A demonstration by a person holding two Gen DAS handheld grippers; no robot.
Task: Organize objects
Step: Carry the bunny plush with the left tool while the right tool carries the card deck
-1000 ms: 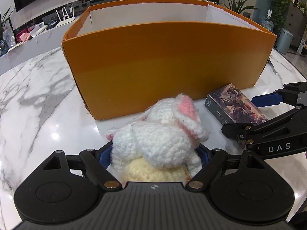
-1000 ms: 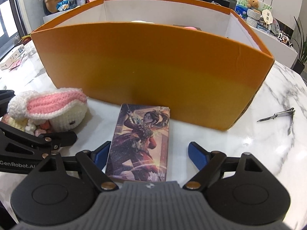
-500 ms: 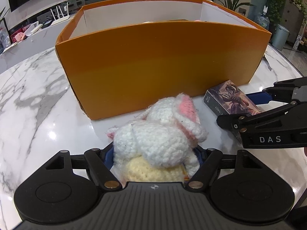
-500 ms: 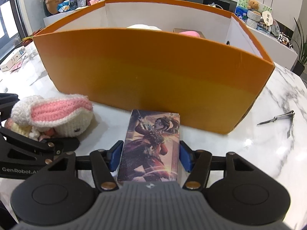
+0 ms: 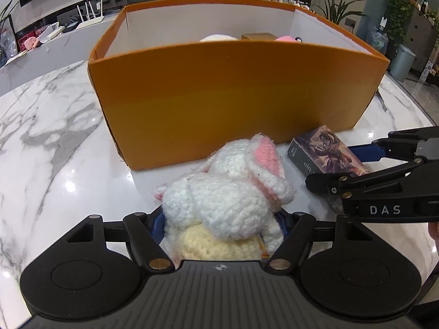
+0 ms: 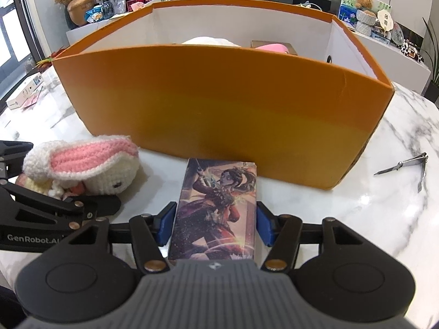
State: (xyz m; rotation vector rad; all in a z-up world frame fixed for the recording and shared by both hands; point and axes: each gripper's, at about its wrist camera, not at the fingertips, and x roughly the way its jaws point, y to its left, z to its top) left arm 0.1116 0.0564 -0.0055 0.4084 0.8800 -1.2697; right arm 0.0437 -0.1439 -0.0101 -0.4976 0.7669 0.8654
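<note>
Now the left gripper (image 5: pixel 219 219), jaws just closing, clasps the white-and-pink crocheted bunny (image 5: pixel 227 192); the right gripper (image 6: pixel 215 223) grips the illustrated card box (image 6: pixel 216 208), orange cardboard box (image 6: pixel 219 104) at twelve o'clock.

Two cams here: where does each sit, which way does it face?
Left wrist: on the left gripper, angled down over the crochet bunny toward the orange box; own fingers clamp the bunny, right gripper at right.
Right wrist: on the right gripper, angled down at the card box its pads press; left gripper at left edge.
Shared: bunny, card box, orange box, marble table.
</note>
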